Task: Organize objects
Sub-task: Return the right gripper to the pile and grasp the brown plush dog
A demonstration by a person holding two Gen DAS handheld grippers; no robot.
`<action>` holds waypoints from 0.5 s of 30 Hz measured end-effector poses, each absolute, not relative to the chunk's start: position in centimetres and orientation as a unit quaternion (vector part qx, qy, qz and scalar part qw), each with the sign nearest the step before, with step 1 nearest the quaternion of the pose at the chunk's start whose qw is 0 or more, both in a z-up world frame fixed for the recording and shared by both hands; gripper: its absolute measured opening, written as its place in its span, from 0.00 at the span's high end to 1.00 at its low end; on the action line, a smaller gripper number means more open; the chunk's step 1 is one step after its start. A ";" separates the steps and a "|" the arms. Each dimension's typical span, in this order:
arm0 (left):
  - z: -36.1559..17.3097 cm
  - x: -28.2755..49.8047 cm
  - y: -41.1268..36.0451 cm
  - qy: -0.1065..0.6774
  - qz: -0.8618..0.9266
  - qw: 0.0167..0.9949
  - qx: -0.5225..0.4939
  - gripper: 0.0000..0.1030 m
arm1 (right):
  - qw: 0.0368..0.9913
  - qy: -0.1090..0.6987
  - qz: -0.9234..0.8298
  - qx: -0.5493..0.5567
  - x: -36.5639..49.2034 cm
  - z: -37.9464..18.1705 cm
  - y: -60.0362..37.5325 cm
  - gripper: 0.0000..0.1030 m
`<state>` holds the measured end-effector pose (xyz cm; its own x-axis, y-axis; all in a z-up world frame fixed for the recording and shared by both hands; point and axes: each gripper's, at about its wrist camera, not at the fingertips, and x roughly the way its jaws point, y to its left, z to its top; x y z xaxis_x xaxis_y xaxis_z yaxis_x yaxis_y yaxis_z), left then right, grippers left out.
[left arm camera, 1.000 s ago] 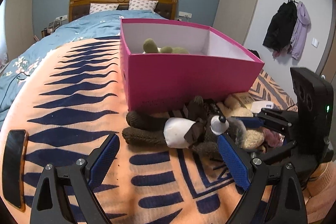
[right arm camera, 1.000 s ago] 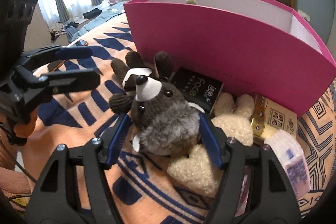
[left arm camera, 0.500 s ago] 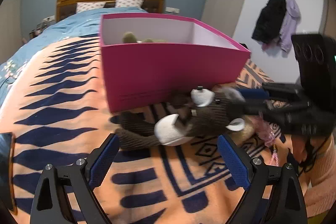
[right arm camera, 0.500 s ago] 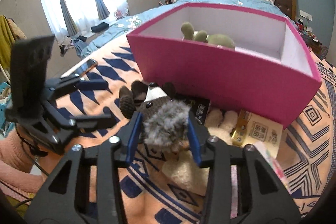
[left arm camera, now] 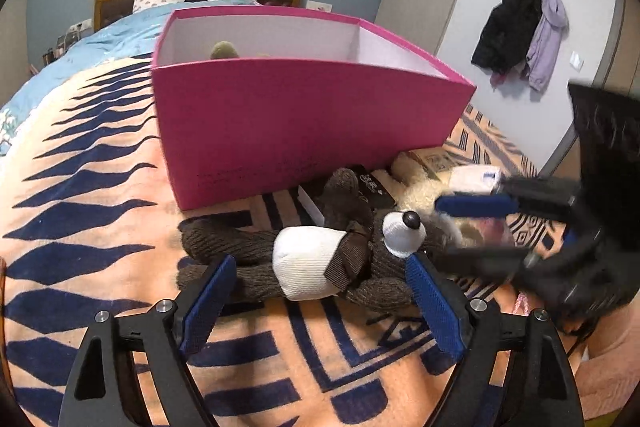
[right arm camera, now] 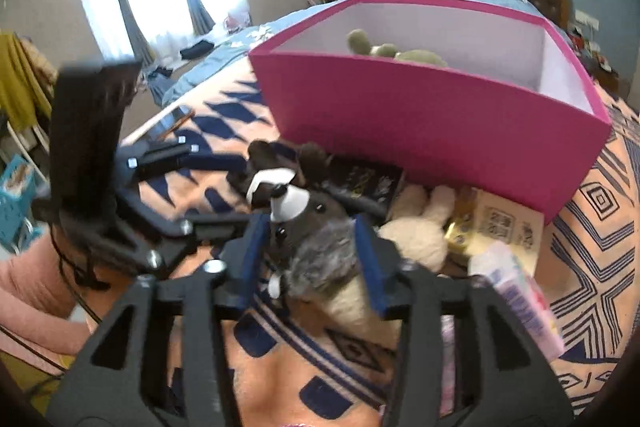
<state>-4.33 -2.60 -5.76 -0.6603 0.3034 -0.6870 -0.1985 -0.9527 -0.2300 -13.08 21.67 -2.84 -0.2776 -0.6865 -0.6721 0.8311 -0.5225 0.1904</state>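
Note:
A brown knitted plush toy [left arm camera: 308,263] with a white belly and snout lies on the orange and navy blanket in front of the pink box [left arm camera: 304,123]. My left gripper [left arm camera: 320,259] is open and closing, its blue pads flanking the toy's body without pressing it. My right gripper [right arm camera: 310,223] holds the toy's fuzzy grey head [right arm camera: 320,251] between its pads while the jaws are opening. In the left wrist view the right gripper [left arm camera: 440,231] comes in blurred from the right. A green plush [right arm camera: 384,51] lies inside the pink box [right arm camera: 420,123].
Beside the toy, against the box, lie a cream plush [right arm camera: 420,227], a black packet [right arm camera: 368,183], a yellow carton [right arm camera: 504,227] and a tissue pack [right arm camera: 516,287]. A phone [right arm camera: 168,123] lies on the blanket at the left. Coats [left arm camera: 516,31] hang on the far wall.
The right gripper closed on the toy's head and rose a little with it. The left gripper came up close around the toy's body and its jaws narrowed slightly.

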 end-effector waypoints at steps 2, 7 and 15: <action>-5.6 -4.2 -3.4 -0.074 0.911 0.130 -0.385 0.14 | 0.479 0.103 -0.789 0.370 -13.0 -3.5 21.2 0.51; -5.2 -3.8 -4.6 -0.080 0.913 0.119 -0.381 0.14 | 0.464 0.127 -0.796 0.367 -12.9 -4.9 19.8 0.45; -4.8 -4.0 -3.7 -0.057 0.914 0.135 -0.379 0.15 | 0.493 0.098 -0.786 0.361 -14.5 -2.7 20.7 0.60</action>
